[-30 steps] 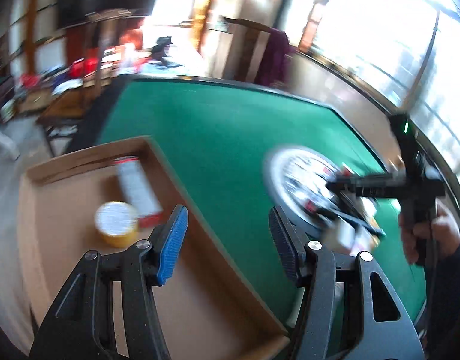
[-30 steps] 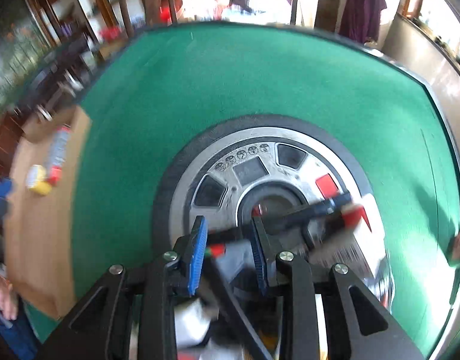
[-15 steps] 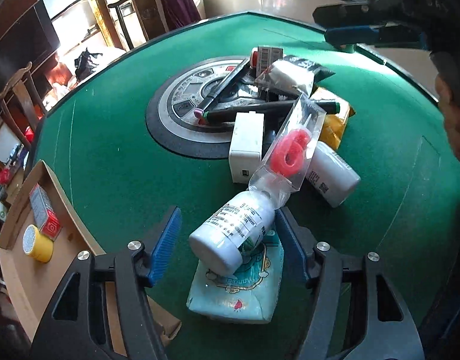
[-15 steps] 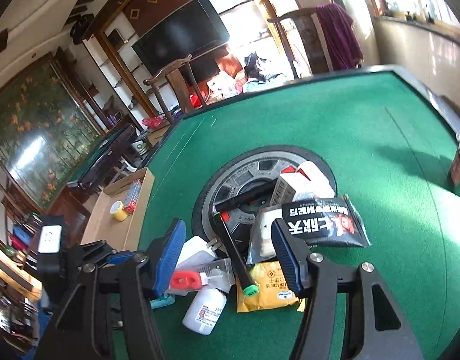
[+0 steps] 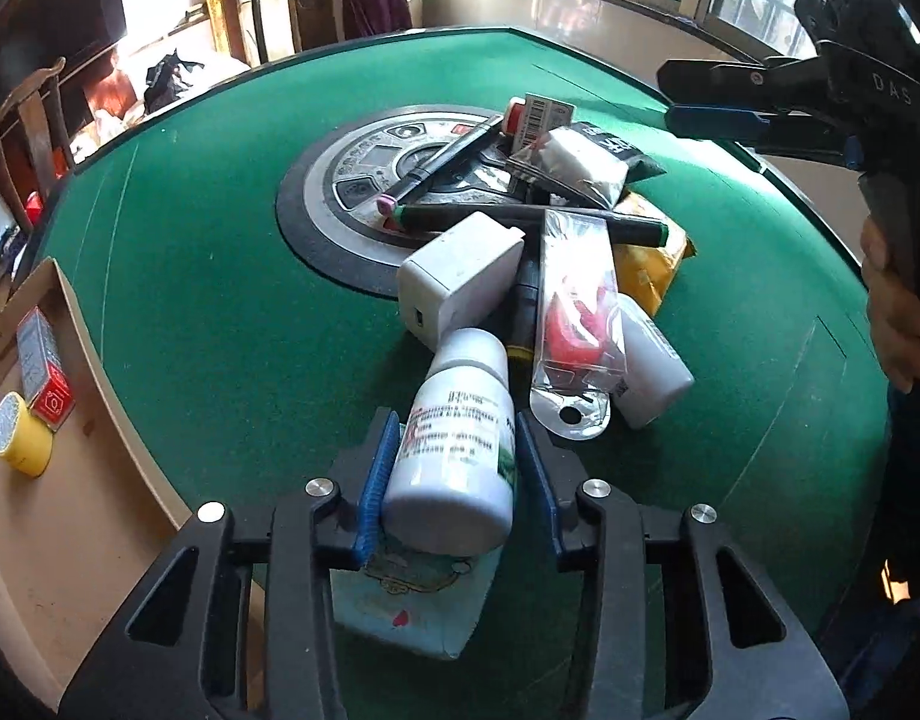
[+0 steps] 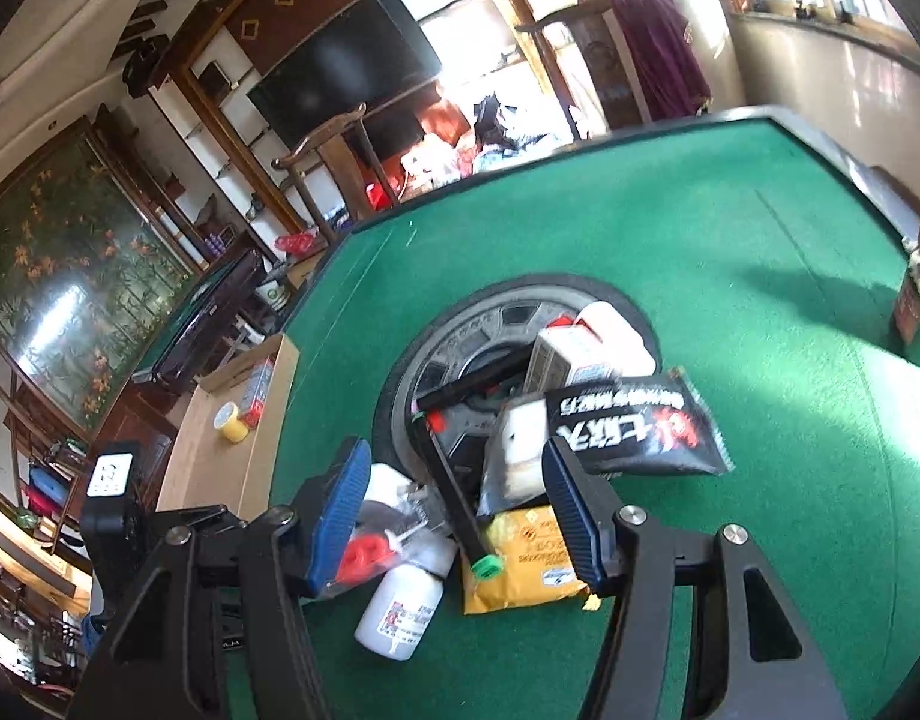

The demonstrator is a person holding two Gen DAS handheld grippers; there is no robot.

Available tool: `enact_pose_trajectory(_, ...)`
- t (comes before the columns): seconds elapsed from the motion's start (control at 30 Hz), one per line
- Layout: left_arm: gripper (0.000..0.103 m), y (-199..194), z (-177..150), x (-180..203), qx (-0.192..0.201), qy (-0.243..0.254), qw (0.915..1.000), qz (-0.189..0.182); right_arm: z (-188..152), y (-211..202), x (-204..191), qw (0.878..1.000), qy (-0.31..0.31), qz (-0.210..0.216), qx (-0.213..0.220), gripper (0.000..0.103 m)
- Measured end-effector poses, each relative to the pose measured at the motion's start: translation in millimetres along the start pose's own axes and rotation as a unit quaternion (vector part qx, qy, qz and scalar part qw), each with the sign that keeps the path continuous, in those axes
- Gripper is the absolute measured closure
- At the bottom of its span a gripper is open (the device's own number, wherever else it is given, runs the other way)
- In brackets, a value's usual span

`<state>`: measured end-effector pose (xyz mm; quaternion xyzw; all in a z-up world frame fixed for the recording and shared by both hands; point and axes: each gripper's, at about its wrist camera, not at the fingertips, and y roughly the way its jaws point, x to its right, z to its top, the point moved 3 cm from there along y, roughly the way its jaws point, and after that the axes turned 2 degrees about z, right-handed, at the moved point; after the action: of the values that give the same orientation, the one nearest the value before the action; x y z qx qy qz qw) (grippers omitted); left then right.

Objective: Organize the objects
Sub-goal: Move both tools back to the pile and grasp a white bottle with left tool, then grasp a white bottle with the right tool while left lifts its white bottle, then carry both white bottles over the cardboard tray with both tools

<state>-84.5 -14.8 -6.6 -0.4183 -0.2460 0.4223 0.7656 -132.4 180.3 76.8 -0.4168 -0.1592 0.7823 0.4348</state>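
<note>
While the green tabletop [image 5: 219, 276] fills most of the left wrist view, a round grey control disc [image 5: 351, 180] sits at its middle with a heap of small goods spilling from it toward 5 o'clock. At 8 o'clock off the felt, an open cardboard box [image 5: 87, 528] holds a red-ended carton [image 5: 42, 366] touching a yellow tape roll [image 5: 18, 432]. Within the heap, a black snack packet [image 6: 634, 432] lies at the 1 o'clock side beside a clear bag of white pieces [image 5: 571, 162], a yellow pouch [image 6: 529, 561] lies under two dark markers [image 5: 532, 219], and a white adapter block [image 5: 460, 276] leans against a clear blister pack with a red part [image 5: 574, 318]. A second white bottle [image 5: 652, 372] lies on its side just beside that pack. Nearest the camera, a white pill bottle [image 5: 460, 444] lies on a pale blue tissue pack [image 5: 411, 606]. The left tool [image 5: 456, 468] is closing its jaws around this bottle, blue pads at both its sides, the left one against it. The right tool [image 6: 453, 510] hovers above the heap with its jaws released, nothing pressed between them; a hand [image 5: 895, 312] grips its handle at 3 o'clock in the left view.
</note>
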Motion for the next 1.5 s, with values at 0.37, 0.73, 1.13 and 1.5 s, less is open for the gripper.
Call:
enact_pose_trajectory(0.37, 0.061, 14, 7, 11, -0.005, -0.019, 0.9997, 0.015, -35, 34, -37, 0.996, -0.007, 0.028, -0.081, 0.043)
enact_pose_trajectory(0.73, 0.070, 4, 2, -34, 0.003, -0.119, 0.9928, -0.012, -52, 44, -39, 0.994, -0.003, 0.002, -0.109, 0.043)
enact_pose_trajectory(1.13, 0.070, -7, 2, -41, 0.023, -0.127, 0.9916, -0.011, -77, 70, -42, 0.983, -0.078, -0.101, -0.130, 0.059)
enact_pose_trajectory(1.5, 0.070, -20, 3, -52, 0.048, -0.143, 0.9883, -0.018, -81, 52, -48, 0.984, -0.106, -0.082, -0.115, 0.069)
